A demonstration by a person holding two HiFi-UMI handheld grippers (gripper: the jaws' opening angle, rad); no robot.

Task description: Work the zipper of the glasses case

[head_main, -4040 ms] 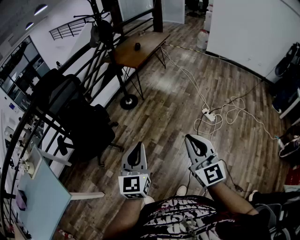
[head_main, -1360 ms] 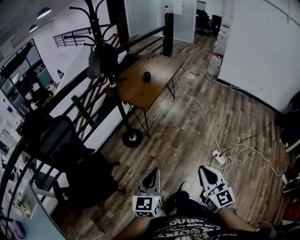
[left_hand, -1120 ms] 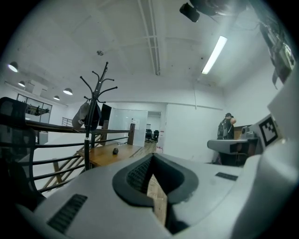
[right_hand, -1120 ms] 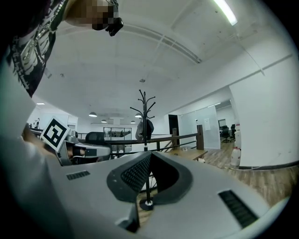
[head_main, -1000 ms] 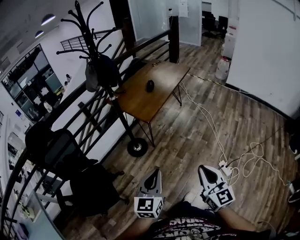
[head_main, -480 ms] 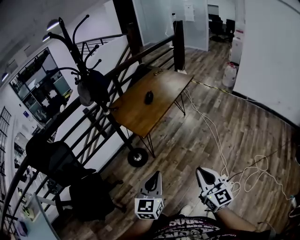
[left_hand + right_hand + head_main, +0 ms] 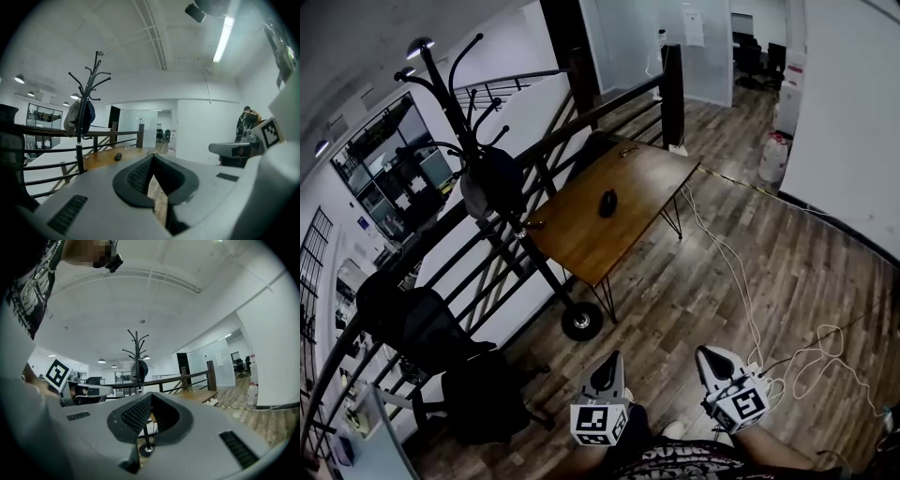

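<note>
Left gripper (image 7: 608, 364) and right gripper (image 7: 711, 356), jaws clenched empty, face a coat rack (image 7: 581, 322) before the table (image 7: 581, 232).

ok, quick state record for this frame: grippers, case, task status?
left gripper: shut, empty, held low in front of the person
right gripper: shut, empty, level with the left
table: wooden, ahead across the floor
dark object: small, on the table; likely the case, too small to confirm
coat rack: stands beside the table
task: not started; both grippers far from the table
</note>
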